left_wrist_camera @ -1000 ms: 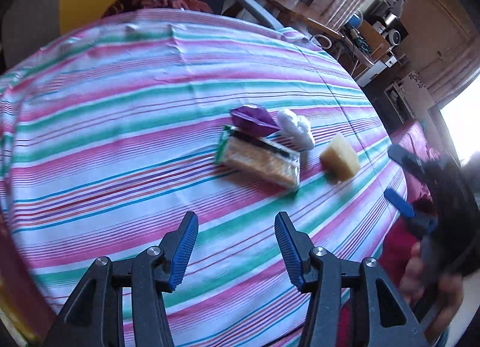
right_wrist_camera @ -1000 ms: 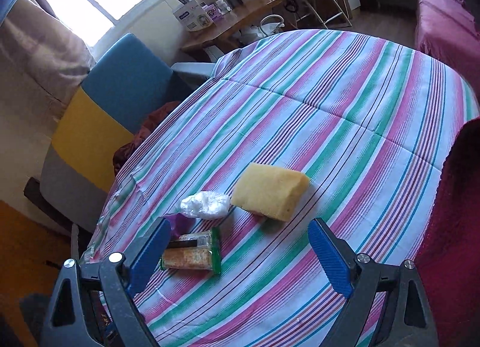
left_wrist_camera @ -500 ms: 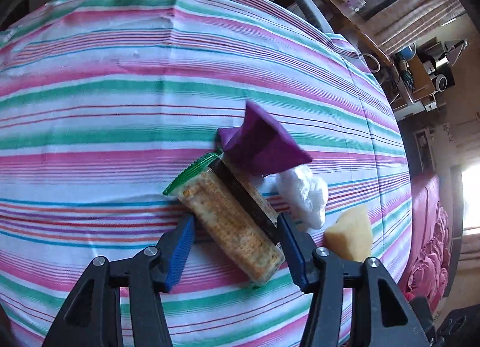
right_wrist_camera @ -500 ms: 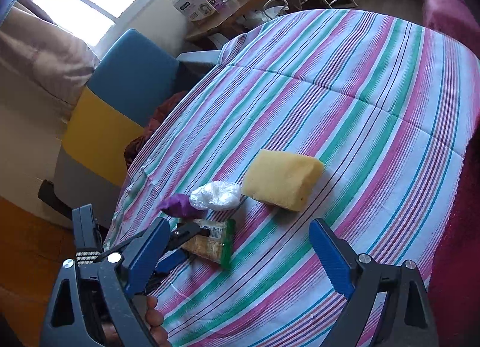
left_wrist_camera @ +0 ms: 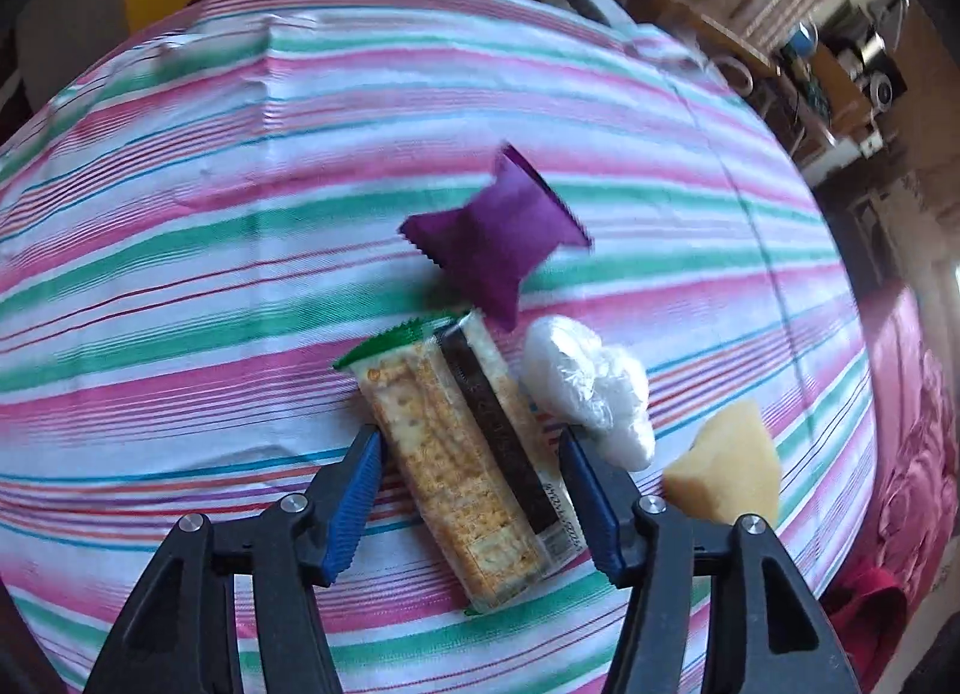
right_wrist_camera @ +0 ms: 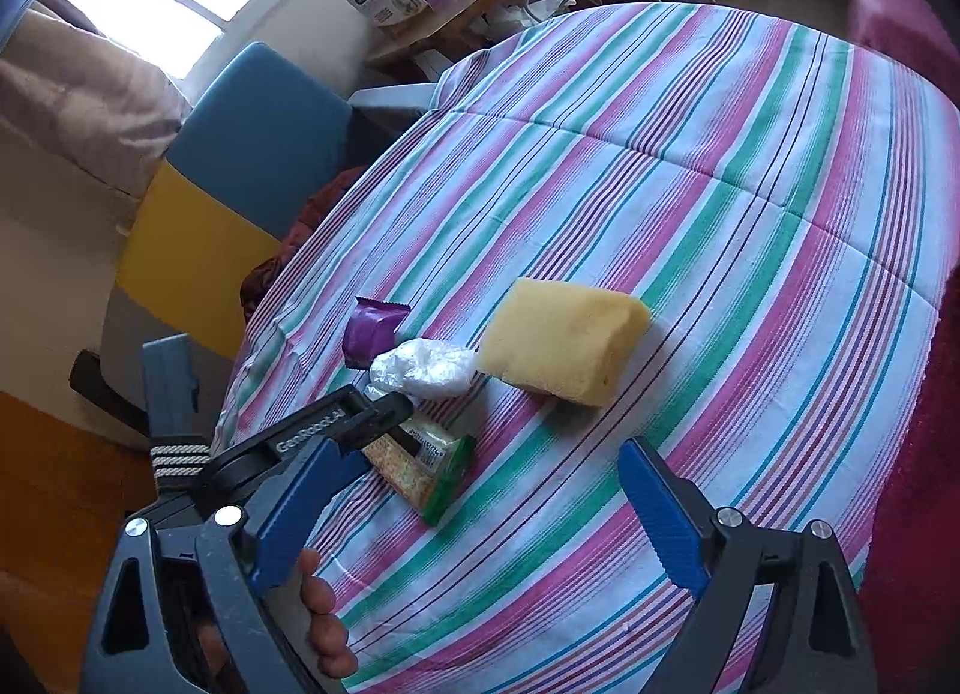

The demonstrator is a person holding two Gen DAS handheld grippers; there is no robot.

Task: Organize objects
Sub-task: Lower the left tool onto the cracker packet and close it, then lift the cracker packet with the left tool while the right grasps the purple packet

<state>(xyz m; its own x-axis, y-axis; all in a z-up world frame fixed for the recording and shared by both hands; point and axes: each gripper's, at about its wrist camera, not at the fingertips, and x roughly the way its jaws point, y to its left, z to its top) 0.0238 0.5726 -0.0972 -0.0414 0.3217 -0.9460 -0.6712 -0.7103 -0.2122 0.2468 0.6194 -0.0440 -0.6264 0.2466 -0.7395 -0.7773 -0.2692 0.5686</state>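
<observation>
Crackers in their clear, green-ended packet (left_wrist_camera: 474,472) now sit between your left claw (left_wrist_camera: 471,505), whose jaws have just been spreading and don't yet pinch. Right claw (right_wrist_camera: 480,520) hangs wide, empty. White wad (left_wrist_camera: 591,388) crowds one side; striped surface (left_wrist_camera: 180,286) opposite is open.

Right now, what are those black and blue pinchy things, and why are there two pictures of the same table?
They are grippers, each held in a person's hand, with a camera on each. One picture looks from the left gripper, the other from the right gripper. On the striped tablecloth lie a cracker pack, a purple packet, a crumpled white plastic wrap and a yellow sponge. The left gripper's jaws have just been opening and sit on either side of the cracker pack, not squeezing. Nothing is held.
</observation>
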